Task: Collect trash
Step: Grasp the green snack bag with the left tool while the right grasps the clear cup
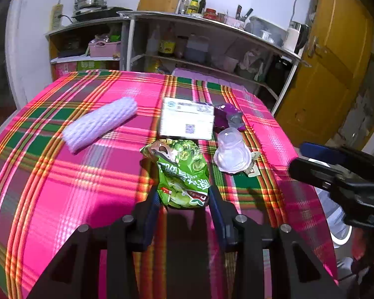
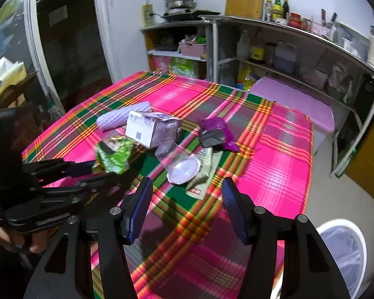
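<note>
A crumpled green snack bag (image 1: 182, 172) lies on the pink plaid tablecloth (image 1: 62, 194). My left gripper (image 1: 184, 200) is shut on its near end, a pad pressing each side. In the right wrist view the green snack bag (image 2: 113, 155) sticks out from the left gripper (image 2: 93, 172). A clear plastic cup (image 2: 179, 162) lies on its side just ahead of my right gripper (image 2: 187, 206), which is open with nothing between its fingers. From the left wrist view the right gripper (image 1: 301, 158) hangs off the table's right edge.
Other trash lies beyond: a white and purple box (image 1: 187, 118), a lilac foam net sleeve (image 1: 99, 124), a purple wrapper (image 2: 217, 130) and a beige sachet (image 2: 204, 172). A white bin (image 2: 341, 249) stands on the floor at the near right. Shelves line the back wall.
</note>
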Tool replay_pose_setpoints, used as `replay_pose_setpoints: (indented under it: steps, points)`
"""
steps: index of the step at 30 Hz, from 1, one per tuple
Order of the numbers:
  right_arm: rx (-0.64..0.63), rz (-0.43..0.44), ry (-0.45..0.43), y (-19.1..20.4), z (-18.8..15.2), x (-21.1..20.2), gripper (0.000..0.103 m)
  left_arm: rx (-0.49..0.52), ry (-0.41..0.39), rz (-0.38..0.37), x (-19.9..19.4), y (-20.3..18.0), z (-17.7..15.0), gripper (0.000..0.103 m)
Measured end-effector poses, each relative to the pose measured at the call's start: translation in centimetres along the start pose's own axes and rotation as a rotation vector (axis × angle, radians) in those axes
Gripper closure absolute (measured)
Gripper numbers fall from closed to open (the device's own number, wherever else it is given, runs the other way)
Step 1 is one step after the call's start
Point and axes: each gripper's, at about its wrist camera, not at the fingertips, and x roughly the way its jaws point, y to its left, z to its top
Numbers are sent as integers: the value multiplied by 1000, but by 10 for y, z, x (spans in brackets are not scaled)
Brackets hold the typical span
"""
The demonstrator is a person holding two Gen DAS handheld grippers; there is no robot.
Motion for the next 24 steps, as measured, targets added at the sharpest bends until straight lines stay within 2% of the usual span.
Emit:
replay_pose_setpoints:
  steps: [10,15,17,19,24]
  points:
    - [-82,-24,43,20,19,39,45,-72,-48,7,-30,31,-7,64]
    - [-70,-46,65,18,25,56,46,-86,-52,3,-32,39,-8,64]
    - [-64,-42,71,17,28,60,53,-90,-52,2,-31,41,-8,64]
    - [-69,-42,74,19,29,62,67,-93,-52,1,-31,42,-8,64]
    - [-60,-28,70,20,27,58,70,-92,-52,1,-32,42,-8,64]
